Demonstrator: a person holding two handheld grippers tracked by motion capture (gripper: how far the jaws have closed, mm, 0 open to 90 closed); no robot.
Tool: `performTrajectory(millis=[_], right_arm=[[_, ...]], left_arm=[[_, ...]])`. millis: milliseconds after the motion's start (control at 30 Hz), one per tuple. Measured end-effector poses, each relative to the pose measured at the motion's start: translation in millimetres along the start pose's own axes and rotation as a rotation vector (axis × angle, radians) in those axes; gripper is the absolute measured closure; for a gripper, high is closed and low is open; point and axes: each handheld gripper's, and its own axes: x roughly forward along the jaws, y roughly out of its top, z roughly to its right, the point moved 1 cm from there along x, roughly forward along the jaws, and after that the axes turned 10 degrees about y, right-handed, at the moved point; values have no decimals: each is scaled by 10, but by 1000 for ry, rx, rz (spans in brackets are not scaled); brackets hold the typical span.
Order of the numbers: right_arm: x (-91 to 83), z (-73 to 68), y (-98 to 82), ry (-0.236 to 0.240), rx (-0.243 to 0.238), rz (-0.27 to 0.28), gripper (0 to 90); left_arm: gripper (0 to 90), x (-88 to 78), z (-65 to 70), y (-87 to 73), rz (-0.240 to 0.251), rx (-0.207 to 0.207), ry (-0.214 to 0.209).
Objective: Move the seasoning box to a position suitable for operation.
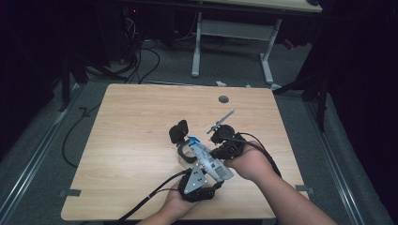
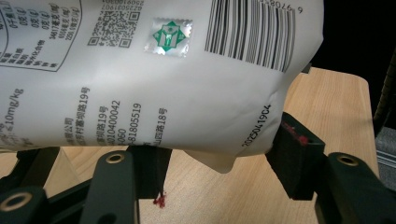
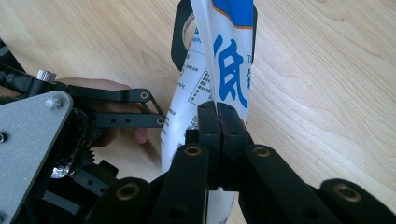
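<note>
On the pale wooden table (image 1: 131,140) in a dark room, both grippers hold a white printed pouch (image 1: 210,159) at lower centre: the left gripper (image 1: 199,180) clamps its wide body and the right gripper (image 1: 224,149) pinches an edge shut, seemingly mid-tear, needing opposing pulls next.

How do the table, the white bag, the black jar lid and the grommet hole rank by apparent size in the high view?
1. Table, by far the largest.
2. White bag, held between both grippers.
3. Black jar lid, standing on edge.
4. Grommet hole, smallest, though it lies farther from the camera than the lid.
</note>
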Motion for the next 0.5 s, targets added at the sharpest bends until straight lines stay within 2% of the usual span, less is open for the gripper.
performTrajectory(millis=[500], right_arm=[[32, 0, 93, 7, -10, -12, 900]], left_arm=[[413, -16, -45, -10, -1, -18, 1]])
